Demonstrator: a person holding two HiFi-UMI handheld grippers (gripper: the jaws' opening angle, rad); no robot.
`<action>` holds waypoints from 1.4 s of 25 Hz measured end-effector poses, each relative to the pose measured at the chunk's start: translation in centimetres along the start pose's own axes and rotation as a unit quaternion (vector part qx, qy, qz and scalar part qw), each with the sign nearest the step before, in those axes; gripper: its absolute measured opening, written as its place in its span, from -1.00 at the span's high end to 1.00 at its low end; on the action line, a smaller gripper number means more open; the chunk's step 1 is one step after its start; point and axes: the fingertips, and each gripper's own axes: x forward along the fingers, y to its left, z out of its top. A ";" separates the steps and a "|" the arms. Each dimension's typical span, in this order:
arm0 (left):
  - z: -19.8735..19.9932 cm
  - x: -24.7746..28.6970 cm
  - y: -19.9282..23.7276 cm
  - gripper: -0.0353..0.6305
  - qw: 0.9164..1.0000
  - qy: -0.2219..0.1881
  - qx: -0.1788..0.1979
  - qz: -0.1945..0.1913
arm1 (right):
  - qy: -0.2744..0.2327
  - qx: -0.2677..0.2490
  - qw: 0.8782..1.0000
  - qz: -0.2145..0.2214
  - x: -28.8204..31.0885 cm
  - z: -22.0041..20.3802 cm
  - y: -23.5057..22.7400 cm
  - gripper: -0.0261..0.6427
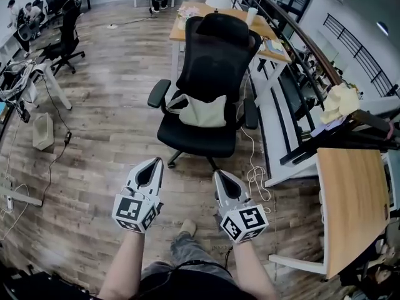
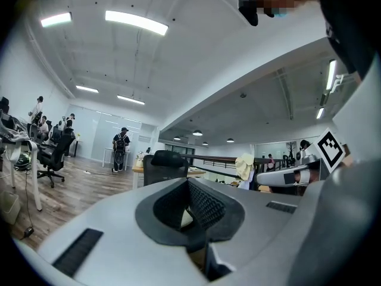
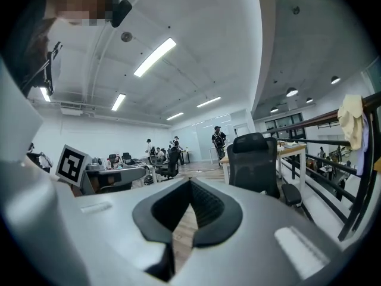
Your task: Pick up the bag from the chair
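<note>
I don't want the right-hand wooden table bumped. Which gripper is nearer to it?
Right. The right gripper is left of the table, apart from it; the left gripper is farther left again.

The bag [image 1: 204,112] lies on the seat of the chair [image 1: 212,55], against its backrest. The chair stands on the floor [image 1: 112,105] in front of a counter [image 1: 199,8], with a railing [image 1: 294,27] running past on its right. Nearer the person, the left gripper [image 1: 152,162] and the right gripper [image 1: 220,175] are side by side before the chair and apart from it. A second counter [image 1: 350,205] stands to the right of the right gripper, and another chair [image 1: 65,36] stands far off at the upper left.
</note>
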 end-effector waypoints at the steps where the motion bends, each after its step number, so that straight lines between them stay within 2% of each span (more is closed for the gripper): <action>1: 0.0 0.9 0.1 0.90 1.000 0.001 -0.001 0.002 | 0.004 -0.001 1.000 0.003 0.6 0.0 -0.6 0.90; 11: -0.7 8.7 0.7 0.90 1.000 0.009 0.001 0.007 | 0.013 0.006 1.000 0.015 5.3 0.1 -6.7 0.90; 21: -2.6 12.8 0.4 0.90 1.000 0.027 -0.006 0.009 | 0.017 0.021 1.000 0.011 7.1 -0.5 -10.4 0.90; 27: -3.1 15.8 1.6 0.90 0.999 0.031 -0.008 0.008 | 0.015 0.022 1.000 0.006 9.4 -0.4 -12.1 0.90; 35: -2.2 22.5 4.5 0.90 0.999 0.038 -0.004 -0.010 | 0.022 0.028 0.999 -0.012 14.7 0.5 -15.7 0.90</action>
